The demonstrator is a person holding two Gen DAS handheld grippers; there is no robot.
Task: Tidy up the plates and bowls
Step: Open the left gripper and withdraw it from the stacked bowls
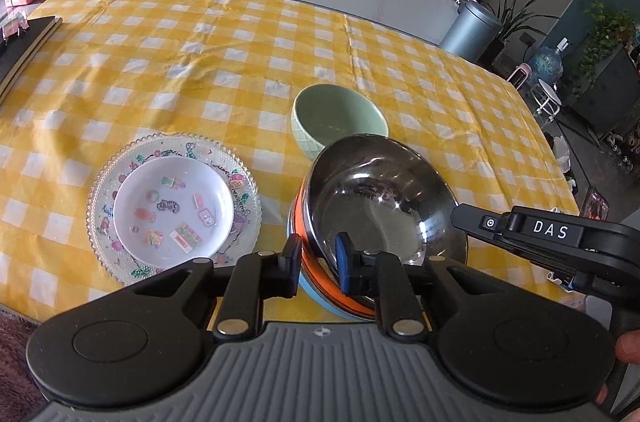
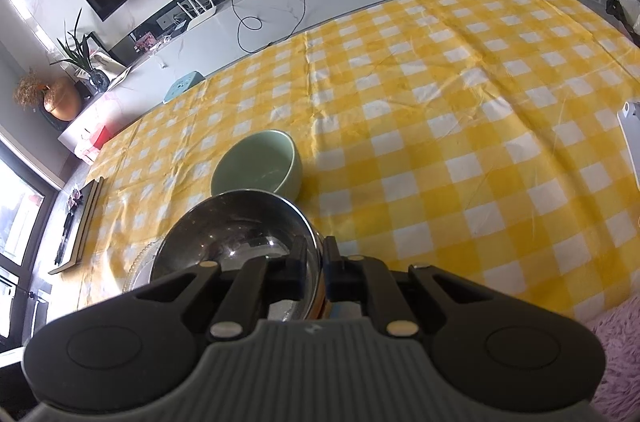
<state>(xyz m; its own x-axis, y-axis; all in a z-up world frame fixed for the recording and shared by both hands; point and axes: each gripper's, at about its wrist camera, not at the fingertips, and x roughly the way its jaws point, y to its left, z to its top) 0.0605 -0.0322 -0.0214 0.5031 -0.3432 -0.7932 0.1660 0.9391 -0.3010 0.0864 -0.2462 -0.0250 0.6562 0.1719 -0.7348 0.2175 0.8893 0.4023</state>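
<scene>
A steel bowl (image 1: 380, 206) sits nested in an orange bowl (image 1: 320, 274) and a light blue bowl (image 1: 320, 296) near the table's front. My left gripper (image 1: 318, 258) is shut on the near rim of this bowl stack. My right gripper (image 2: 314, 262) is shut on the steel bowl's (image 2: 228, 234) right rim, and its body shows in the left wrist view (image 1: 552, 234). A green bowl (image 1: 338, 116) stands just behind the stack; it also shows in the right wrist view (image 2: 256, 162). A white dish (image 1: 172, 208) lies on a clear patterned glass plate (image 1: 120, 258) to the left.
The table has a yellow checked cloth (image 1: 200, 62). A dark book (image 1: 24, 42) lies at its left edge. A white object (image 2: 632, 142) sits at the right edge. A purple fuzzy rug (image 2: 616, 342) is below the front edge.
</scene>
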